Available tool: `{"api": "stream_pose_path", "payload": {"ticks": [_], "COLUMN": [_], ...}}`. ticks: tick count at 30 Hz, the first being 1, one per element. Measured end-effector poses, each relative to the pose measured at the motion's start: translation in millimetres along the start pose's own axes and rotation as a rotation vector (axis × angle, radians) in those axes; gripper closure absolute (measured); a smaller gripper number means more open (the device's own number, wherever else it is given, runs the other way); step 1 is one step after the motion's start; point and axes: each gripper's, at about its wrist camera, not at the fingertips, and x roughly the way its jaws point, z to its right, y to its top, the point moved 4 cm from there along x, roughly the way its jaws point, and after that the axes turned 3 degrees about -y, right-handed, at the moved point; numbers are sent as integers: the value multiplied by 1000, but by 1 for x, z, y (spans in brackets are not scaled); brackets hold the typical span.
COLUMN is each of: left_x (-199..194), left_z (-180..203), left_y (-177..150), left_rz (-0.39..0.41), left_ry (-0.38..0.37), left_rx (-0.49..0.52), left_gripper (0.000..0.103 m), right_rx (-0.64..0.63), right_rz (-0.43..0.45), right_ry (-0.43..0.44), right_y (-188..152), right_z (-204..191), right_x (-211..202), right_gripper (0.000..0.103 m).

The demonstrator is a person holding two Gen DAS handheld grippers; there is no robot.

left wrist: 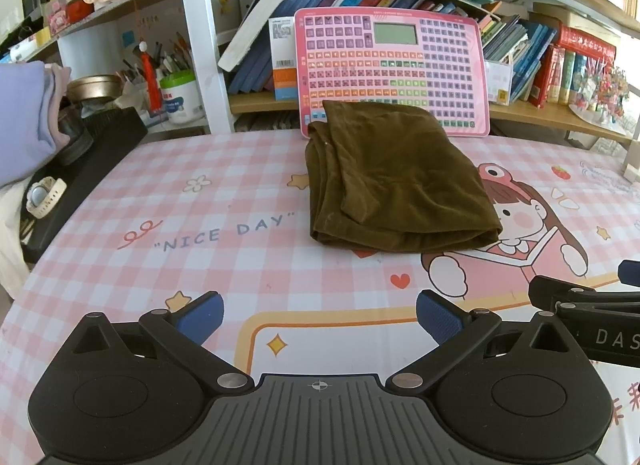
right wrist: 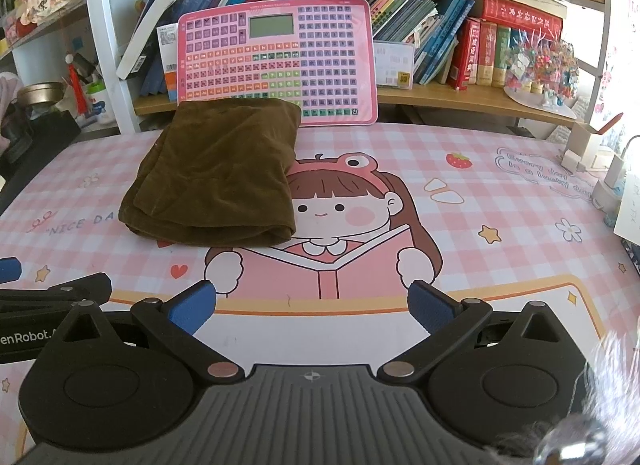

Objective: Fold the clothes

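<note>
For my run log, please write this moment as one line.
left gripper: open, empty | right gripper: open, empty | brown cloth: folded on table mat

Left gripper (left wrist: 320, 315) hovered with jaws spread wide, empty; right gripper (right wrist: 312, 305) sat just beside it, equally agape.

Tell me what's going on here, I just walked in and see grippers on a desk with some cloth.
A person is folding clothes with a hand-held gripper in each hand. The brown garment lies folded into a compact rectangle on the pink checked desk mat, just in front of the pink keyboard toy leaning on the bookshelf. The left hand-held gripper and the right hand-held gripper are both open, empty and short of the garment, touching nothing.
</note>
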Motion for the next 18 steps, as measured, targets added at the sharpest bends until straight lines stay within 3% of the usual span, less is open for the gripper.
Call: {"api": "stream_pose_path", "payload": {"ticks": [18], "left_x": [2], "left_z": [0], "left_y": [0], "left_rz": [-4], "left_ry": [-2], "left_rx": [-2], "left_gripper": [0], "right_rx": [1], "right_rz": [-4], "right_ry": [-4], "right_y": [0], "right_z": [0], "right_x": [1], "right_gripper": [0]}}
